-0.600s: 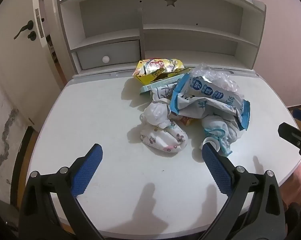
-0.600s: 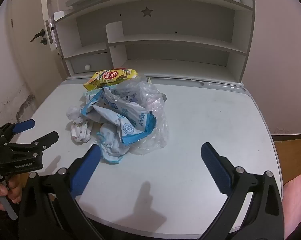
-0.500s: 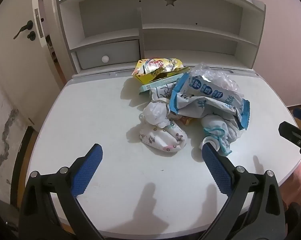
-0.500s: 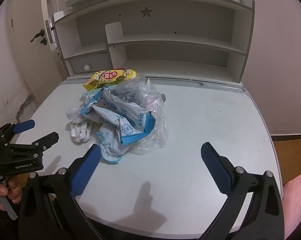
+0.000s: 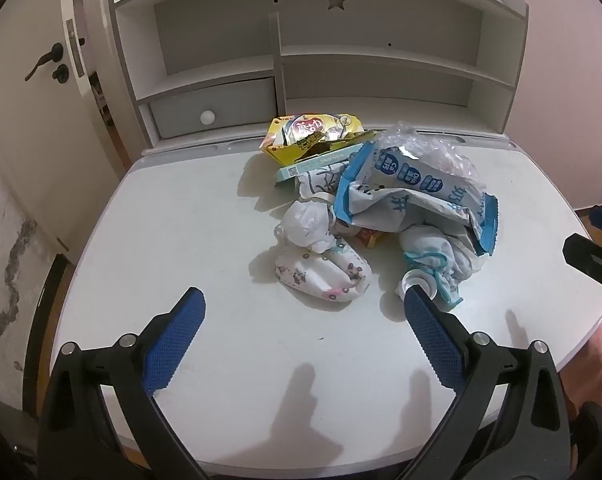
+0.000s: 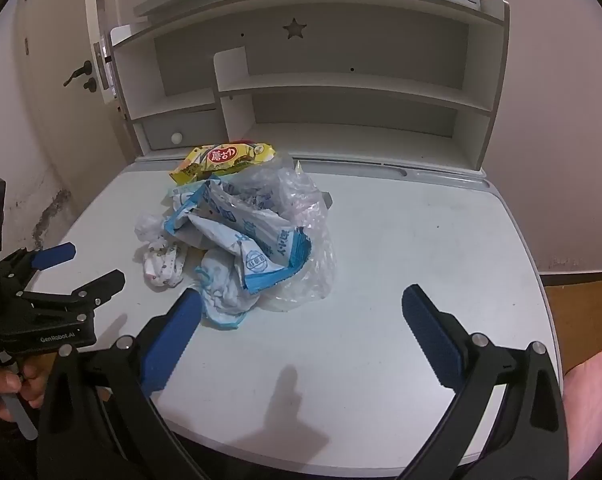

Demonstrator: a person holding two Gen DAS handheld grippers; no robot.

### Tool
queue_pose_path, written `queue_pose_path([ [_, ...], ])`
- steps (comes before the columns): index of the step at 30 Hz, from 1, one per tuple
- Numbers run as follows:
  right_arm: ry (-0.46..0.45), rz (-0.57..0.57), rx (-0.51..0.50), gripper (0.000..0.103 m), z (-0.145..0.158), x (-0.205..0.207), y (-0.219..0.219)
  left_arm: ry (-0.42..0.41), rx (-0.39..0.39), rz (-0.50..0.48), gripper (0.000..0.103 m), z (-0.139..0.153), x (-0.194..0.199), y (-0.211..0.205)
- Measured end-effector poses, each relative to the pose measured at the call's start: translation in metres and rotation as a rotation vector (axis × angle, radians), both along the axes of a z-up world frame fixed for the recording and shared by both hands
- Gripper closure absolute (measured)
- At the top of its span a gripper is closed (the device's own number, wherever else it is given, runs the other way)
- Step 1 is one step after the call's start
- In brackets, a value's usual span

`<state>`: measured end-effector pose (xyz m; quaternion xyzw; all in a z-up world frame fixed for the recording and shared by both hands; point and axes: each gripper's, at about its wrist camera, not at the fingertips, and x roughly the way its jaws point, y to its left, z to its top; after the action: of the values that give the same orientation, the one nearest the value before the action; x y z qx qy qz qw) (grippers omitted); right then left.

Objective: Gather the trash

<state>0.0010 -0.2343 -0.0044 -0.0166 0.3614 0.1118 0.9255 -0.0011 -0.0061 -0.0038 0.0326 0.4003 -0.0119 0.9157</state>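
Observation:
A heap of trash lies mid-desk: a blue and white wrapper (image 5: 417,192) (image 6: 245,240), a yellow snack bag (image 5: 313,136) (image 6: 225,158), a clear plastic bag (image 6: 301,216), a crumpled white tissue (image 5: 307,224), a patterned white bundle (image 5: 321,276) (image 6: 163,266) and a white and teal bundle (image 5: 437,260) (image 6: 225,284). My left gripper (image 5: 301,300) is open and empty, just short of the heap. My right gripper (image 6: 301,296) is open and empty, its left fingertip beside the teal bundle.
The white desk (image 5: 181,220) (image 6: 421,240) carries a shelf unit (image 5: 341,60) with a small drawer (image 5: 217,108) at the back. A door (image 5: 33,80) stands at the left. The left gripper shows in the right wrist view (image 6: 61,264), the right gripper's tip in the left wrist view (image 5: 593,252).
Both grippers have crept slightly forward toward the heap. Both stay open and the trash has not moved.

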Motion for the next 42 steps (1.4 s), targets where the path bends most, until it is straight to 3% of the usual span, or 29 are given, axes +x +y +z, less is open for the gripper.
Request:
queue_pose_path([
  [42, -0.007, 0.02, 0.0, 0.006, 0.0079, -0.0057, 0.0037, -0.004, -0.003, -0.009, 0.006, 0.0006, -0.0007, -0.0046],
])
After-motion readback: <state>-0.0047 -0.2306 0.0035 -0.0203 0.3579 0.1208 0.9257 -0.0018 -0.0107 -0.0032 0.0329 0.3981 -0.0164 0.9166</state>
